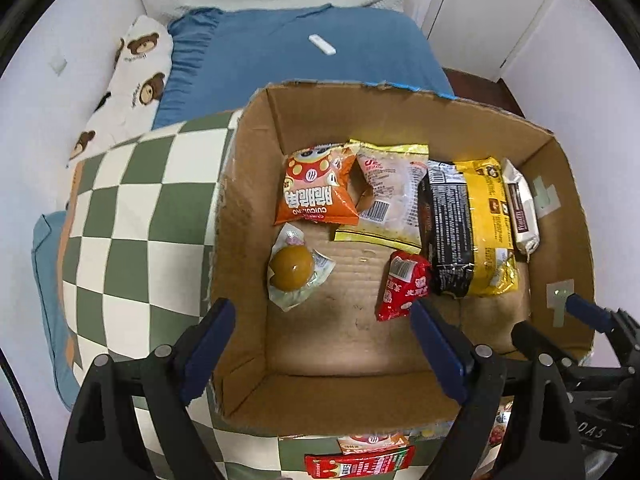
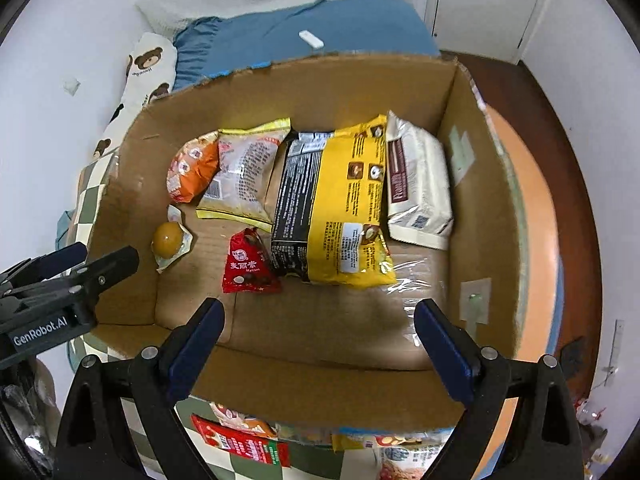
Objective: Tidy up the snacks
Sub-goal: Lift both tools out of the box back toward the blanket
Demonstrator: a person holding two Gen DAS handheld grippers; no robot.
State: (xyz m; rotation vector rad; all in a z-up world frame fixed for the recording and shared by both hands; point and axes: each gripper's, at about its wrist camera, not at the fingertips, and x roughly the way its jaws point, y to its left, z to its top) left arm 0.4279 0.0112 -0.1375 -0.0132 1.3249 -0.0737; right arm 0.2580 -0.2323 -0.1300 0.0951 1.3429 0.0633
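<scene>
box: cardboard box [image 2: 320, 92] on bed, checkered quilt [image 1: 132, 208] under it — open top, six snacks already inside
left gripper [image 1: 324, 344]: fingers spread wide, nothing between pads; lower centre of left wrist view, hanging over near left part of box, pointing steeply down
right gripper [image 2: 320, 344]: fingers spread wide, empty too; lower centre of right wrist view, over near right part of box floor
inside, far side: orange chip bag [image 1: 316, 188], pale yellow-edged pack [image 1: 388, 192], black-and-yellow bag [image 2: 332, 204], white pack [image 2: 416, 184] in a row, left to right
inside, nearer: round yellow snack in clear wrap [image 1: 292, 268] lower left of row; small red pouch [image 2: 248, 268] just beside black-and-yellow bag's near corner
still outside: red flat packet [image 2: 244, 440] and more packs [image 2: 400, 448] on quilt — bottom edge of both views, below box's near wall, behind fingertips
key relation: remaining snacks lie toward bottom of frame from both sets of fingers, near wall between — not under pads
long axis: red flat packet runs roughly left-right, slightly slanted
nearer hand: red flat packet sits lower left in right wrist view, lower centre in left wrist view — probably left hand's pick; packs at lower right closer to right hand
next move, judged: pull back over near wall, drop to quilt, straddle packet across its short side
</scene>
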